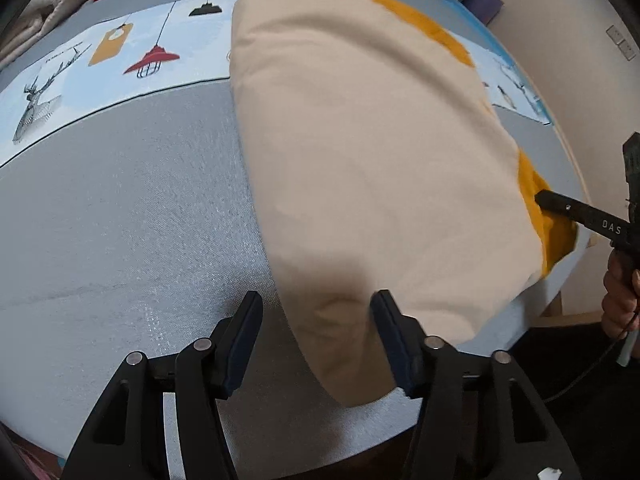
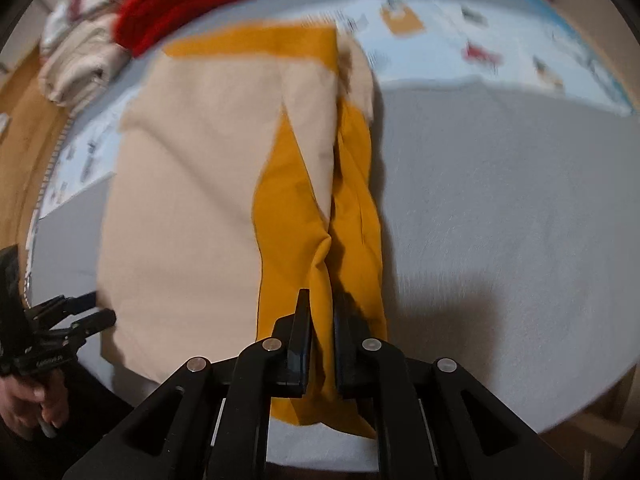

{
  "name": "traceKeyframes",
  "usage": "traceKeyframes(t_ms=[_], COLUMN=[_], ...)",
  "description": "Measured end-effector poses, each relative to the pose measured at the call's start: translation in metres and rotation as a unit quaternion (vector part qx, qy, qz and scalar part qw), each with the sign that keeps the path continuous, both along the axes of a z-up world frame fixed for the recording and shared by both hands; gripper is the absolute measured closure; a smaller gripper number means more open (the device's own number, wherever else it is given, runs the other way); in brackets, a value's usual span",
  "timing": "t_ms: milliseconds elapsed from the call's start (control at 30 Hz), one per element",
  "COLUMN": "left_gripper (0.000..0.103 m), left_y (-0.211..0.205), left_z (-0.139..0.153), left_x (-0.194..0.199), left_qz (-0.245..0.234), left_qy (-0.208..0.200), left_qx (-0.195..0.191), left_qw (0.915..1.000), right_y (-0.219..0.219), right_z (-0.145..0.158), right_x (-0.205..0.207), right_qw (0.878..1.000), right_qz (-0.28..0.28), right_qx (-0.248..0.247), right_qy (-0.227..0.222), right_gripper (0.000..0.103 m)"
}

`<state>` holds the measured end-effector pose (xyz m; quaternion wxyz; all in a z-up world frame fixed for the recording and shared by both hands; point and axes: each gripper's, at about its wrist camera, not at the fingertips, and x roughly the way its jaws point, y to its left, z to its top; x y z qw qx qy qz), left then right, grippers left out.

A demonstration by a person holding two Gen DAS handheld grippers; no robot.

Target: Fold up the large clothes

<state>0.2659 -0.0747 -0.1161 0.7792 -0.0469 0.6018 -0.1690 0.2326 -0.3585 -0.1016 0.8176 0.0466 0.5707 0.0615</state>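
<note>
A large beige and mustard-yellow garment is spread lengthwise on a grey cloth-covered tabletop. Its broad beige panel is laid flat and mostly smooth, with a rounded near corner draped toward the tabletop's edge. Mustard fabric is shown along the far end and one long side. On that side, a bunched, twisted mustard strip is lifted and pinched at its near end.
</note>
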Motion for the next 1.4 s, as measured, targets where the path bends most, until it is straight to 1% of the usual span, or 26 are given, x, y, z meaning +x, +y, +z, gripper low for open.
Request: traceKeyframes(t_ms=[33, 67, 100, 133, 167, 200, 233, 300, 367, 433, 500, 567, 600, 633, 667, 700, 733, 767, 800, 833, 867, 933, 1000, 1133, 1200, 1400], left_gripper=[0.051, 0.051, 0.051, 0.049, 0.045, 0.043, 0.043, 0.045, 0.049, 0.049, 0.049, 0.049, 0.049, 0.048, 0.048, 0.048, 0.048, 0.048, 0.048, 0.048, 0.048, 0.048, 0.048, 0.048, 0.048, 0.048], left_y=[0.001, 0.000, -0.002, -0.004, -0.005, -0.004, -0.002, 0.001, 0.002, 0.006, 0.009, 0.007, 0.005, 0.005, 0.005, 0.005, 0.005, 0.007, 0.007, 0.008, 0.008, 0.007, 0.006, -0.002, 0.001, -0.002], left_z=[0.001, 0.001, -0.001, -0.007, -0.010, -0.014, -0.015, -0.011, 0.002, 0.013, 0.014, 0.004, -0.004, -0.008, -0.005, -0.001, 0.006, 0.011, 0.017, 0.022, 0.025, 0.027, 0.026, 0.023, 0.023, 0.020], left_x=[-0.001, -0.002, -0.002, -0.003, -0.003, -0.003, -0.001, 0.001, 0.001, 0.005, 0.009, 0.019, 0.022, 0.023, 0.026, 0.028, 0.030, 0.031, 0.033, 0.036, 0.038, 0.041, 0.045, 0.047, 0.051, 0.051], left_qz=[-0.005, -0.010, -0.016, -0.025, -0.028, -0.026, -0.022, -0.018, -0.016, -0.011, -0.001, 0.002, -0.001, 0.002, 0.006, 0.010, 0.012, 0.016, 0.021, 0.027, 0.030, 0.034, 0.034, 0.029, 0.030, 0.025], left_qy=[0.002, 0.006, 0.010, 0.018, 0.024, 0.033, 0.040, 0.043, 0.018, -0.003, -0.003, 0.012, 0.024, 0.028, 0.026, 0.016, 0.002, -0.015, -0.031, -0.050, -0.061, -0.075, -0.083, -0.089, -0.087, -0.081], left_qx=[-0.008, -0.011, -0.009, 0.005, 0.014, 0.016, 0.011, -0.003, -0.005, -0.034, -0.047, -0.025, -0.005, -0.002, -0.007, -0.014, -0.017, -0.014, -0.008, 0.004, 0.012, 0.023, 0.029, 0.050, 0.048, 0.050], left_qw=[0.9999, 0.9999, 0.9998, 0.9995, 0.9992, 0.9990, 0.9989, 0.9989, 0.9997, 0.9994, 0.9989, 0.9996, 0.9997, 0.9996, 0.9996, 0.9997, 0.9998, 0.9997, 0.9993, 0.9984, 0.9976, 0.9963, 0.9956, 0.9944, 0.9946, 0.9952], right_y=[0.000, -0.002, -0.004, -0.005, -0.005, -0.004, -0.002, 0.000, -0.002, -0.005, -0.007, -0.015, -0.022, -0.029, -0.037, -0.043, -0.047, -0.052, -0.053, -0.054, -0.052, -0.047, -0.038, -0.013, -0.009, -0.007], right_z=[0.007, 0.009, 0.004, -0.005, -0.018, -0.025, -0.032, -0.038, -0.043, -0.048, -0.053, -0.053, -0.045, -0.031, -0.009, 0.010, 0.028, 0.045, 0.055, 0.060, 0.064, 0.064, 0.060, 0.048, 0.041, -0.002], right_x=[-0.004, -0.007, -0.009, -0.012, -0.014, -0.015, -0.017, -0.018, -0.018, -0.016, -0.015, -0.014, -0.012, -0.010, -0.009, -0.009, -0.011, -0.013, -0.012, -0.009, -0.004, 0.006, 0.028, 0.068, 0.089, 0.153], right_qw=[1.000, 1.000, 1.000, 0.999, 0.999, 0.997, 0.995, 0.993, 0.991, 0.990, 0.986, 0.982, 0.985, 0.990, 0.996, 0.997, 0.996, 0.992, 0.989, 0.987, 0.985, 0.984, 0.986, 0.987, 0.988, 0.992], right_qz=[0.007, 0.016, 0.025, 0.031, 0.041, 0.051, 0.065, 0.082, 0.078, 0.071, 0.062, 0.048, 0.034, 0.018, -0.002, -0.015, -0.027, -0.039, -0.047, -0.054, -0.062, -0.069, -0.059, -0.038, -0.040, -0.059], right_qx=[0.000, 0.000, 0.001, -0.002, -0.012, -0.026, -0.047, -0.067, -0.075, -0.089, -0.117, -0.146, -0.143, -0.125, -0.091, -0.068, -0.055, -0.051, -0.048, -0.042, -0.034, -0.017, 0.009, 0.012, 0.021, 0.060], right_qy=[-0.018, -0.024, -0.013, 0.006, 0.032, 0.048, 0.054, 0.060, 0.073, 0.087, 0.100, 0.105, 0.091, 0.068, 0.024, -0.018, -0.062, -0.107, -0.131, -0.147, -0.156, -0.161, -0.157, -0.153, -0.147, -0.093], right_gripper=[0.089, 0.088, 0.087, 0.087, 0.088, 0.089, 0.094, 0.097, 0.098, 0.099, 0.100, 0.100, 0.100, 0.100, 0.099, 0.097, 0.095, 0.093, 0.086, 0.076, 0.072, 0.070, 0.070, 0.070, 0.070, 0.068])
